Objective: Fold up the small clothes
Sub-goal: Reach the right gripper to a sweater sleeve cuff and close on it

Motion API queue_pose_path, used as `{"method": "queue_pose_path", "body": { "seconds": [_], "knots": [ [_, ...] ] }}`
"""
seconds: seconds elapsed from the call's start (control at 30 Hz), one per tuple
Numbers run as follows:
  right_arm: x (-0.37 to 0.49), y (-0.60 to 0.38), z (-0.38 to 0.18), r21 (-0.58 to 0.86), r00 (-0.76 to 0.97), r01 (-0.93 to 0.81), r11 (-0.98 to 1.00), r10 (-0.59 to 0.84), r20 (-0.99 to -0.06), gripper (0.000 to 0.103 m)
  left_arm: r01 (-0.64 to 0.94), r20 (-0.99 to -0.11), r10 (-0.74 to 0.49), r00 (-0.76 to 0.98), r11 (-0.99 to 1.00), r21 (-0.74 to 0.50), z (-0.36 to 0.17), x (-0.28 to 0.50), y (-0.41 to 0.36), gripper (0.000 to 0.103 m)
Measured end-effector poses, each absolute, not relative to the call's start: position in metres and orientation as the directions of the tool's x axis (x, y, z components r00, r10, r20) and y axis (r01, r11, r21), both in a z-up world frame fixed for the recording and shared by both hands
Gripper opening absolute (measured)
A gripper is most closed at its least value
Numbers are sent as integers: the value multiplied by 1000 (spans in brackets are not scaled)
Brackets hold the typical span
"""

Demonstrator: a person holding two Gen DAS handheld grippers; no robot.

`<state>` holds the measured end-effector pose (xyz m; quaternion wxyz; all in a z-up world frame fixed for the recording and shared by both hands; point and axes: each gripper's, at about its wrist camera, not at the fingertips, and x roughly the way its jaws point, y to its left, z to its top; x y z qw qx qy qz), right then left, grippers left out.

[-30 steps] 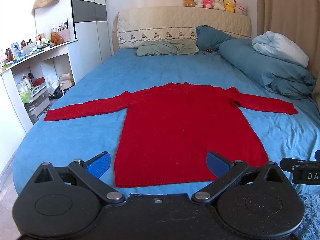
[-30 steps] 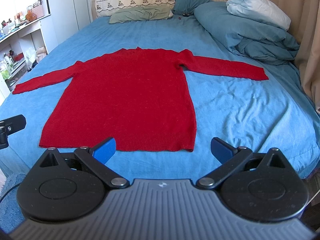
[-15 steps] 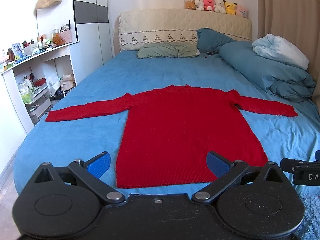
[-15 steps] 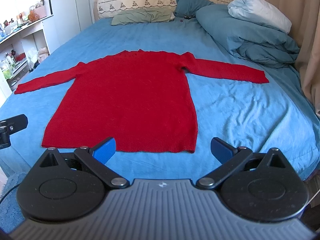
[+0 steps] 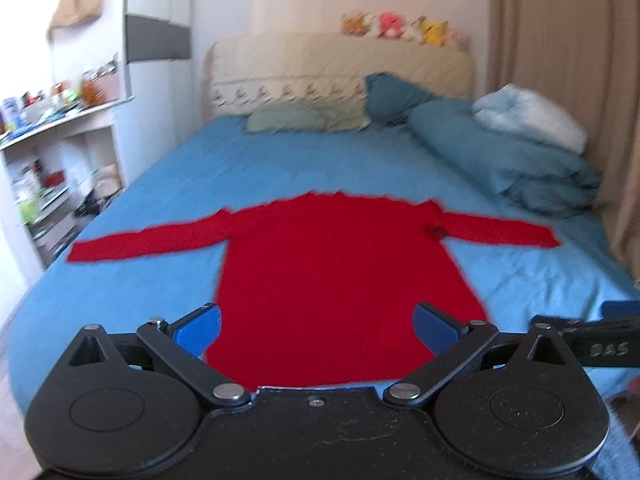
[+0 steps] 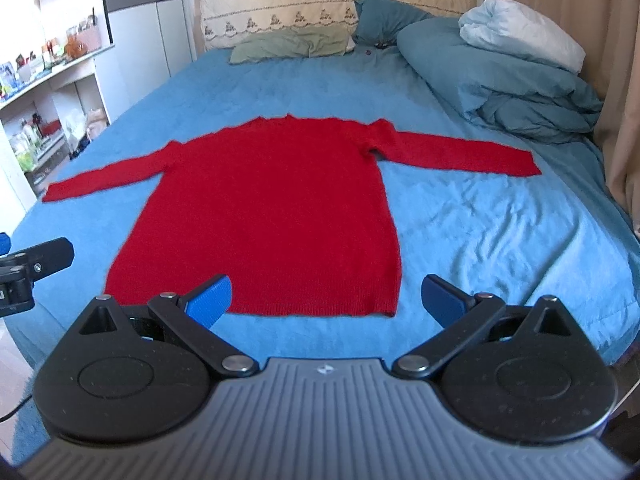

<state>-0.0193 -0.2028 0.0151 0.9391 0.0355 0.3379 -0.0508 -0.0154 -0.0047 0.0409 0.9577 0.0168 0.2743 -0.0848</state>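
A red long-sleeved sweater [image 5: 340, 272] lies flat on the blue bed [image 5: 120, 300], both sleeves spread out, hem nearest me. It also shows in the right wrist view [image 6: 272, 208]. My left gripper [image 5: 318, 330] is open and empty, hovering near the hem. My right gripper [image 6: 326, 300] is open and empty, just short of the hem. The left view is blurred. Part of the left gripper [image 6: 28, 268] shows at the left edge of the right wrist view, and part of the right gripper [image 5: 600, 340] at the right edge of the left wrist view.
A piled blue duvet [image 6: 512, 80] and pillows [image 6: 292, 44] lie at the bed's head and far right. A white shelf unit with clutter [image 5: 44, 168] stands left of the bed. A curtain [image 5: 568, 80] hangs at the right. Plush toys [image 5: 400, 30] sit on the headboard.
Both grippers have tilted up and drawn back a little, so the sweater sits lower in view. The left view has become blurred. The sweater has not moved; both grippers stay open.
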Motion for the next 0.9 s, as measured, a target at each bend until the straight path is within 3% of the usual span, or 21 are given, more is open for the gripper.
{"method": "queue_pose_path", "body": {
  "seconds": [0.27, 0.47, 0.67, 0.9],
  "knots": [
    [22, -260, 49, 57, 785, 238, 970, -158, -598, 103, 311, -444, -295, 846, 950, -38, 94, 66, -62, 103],
    [91, -330, 38, 72, 771, 306, 949, -203, -604, 103, 348, -449, -334, 829, 936, -54, 89, 170, -117, 103],
    [163, -411, -5, 140, 742, 402, 905, -232, -629, 103, 351, -518, -342, 784, 932, -83, 47, 286, -176, 103],
    [243, -502, -91, 192, 686, 538, 821, -295, -665, 103, 391, -634, -348, 691, 917, -77, -57, 406, -248, 103]
  ]
}}
